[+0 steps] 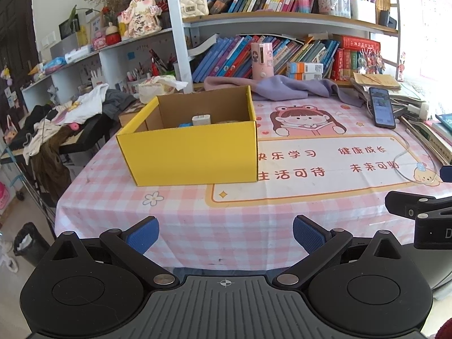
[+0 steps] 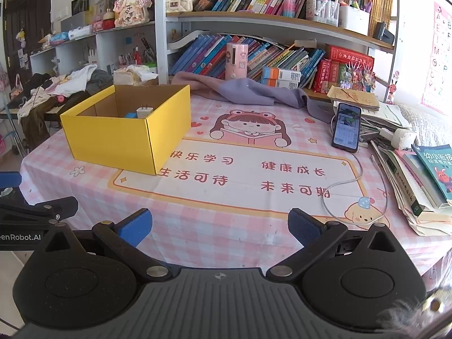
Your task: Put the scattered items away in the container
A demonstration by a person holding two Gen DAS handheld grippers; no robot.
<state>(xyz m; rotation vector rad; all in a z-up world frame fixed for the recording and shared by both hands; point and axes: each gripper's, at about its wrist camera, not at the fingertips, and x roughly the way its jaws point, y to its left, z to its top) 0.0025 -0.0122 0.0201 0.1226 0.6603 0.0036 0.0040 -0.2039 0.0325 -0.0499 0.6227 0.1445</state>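
A yellow cardboard box (image 1: 192, 152) stands open on the pink checked tablecloth (image 1: 197, 226); it also shows in the right wrist view (image 2: 113, 147). Inside it I see a white plug charger (image 1: 201, 119) and a blue item (image 1: 185, 125); the charger (image 2: 144, 112) shows in the right wrist view too. My left gripper (image 1: 226, 236) is open and empty at the table's near edge, in front of the box. My right gripper (image 2: 219, 227) is open and empty, to the right of the box.
A phone (image 2: 347, 127) with a white cable (image 2: 347, 182) lies at the right. A purple cloth (image 2: 254, 90) and a pink cylinder (image 2: 236, 60) sit at the back. Stacked books and papers (image 2: 418, 180) fill the right edge. Bookshelves stand behind.
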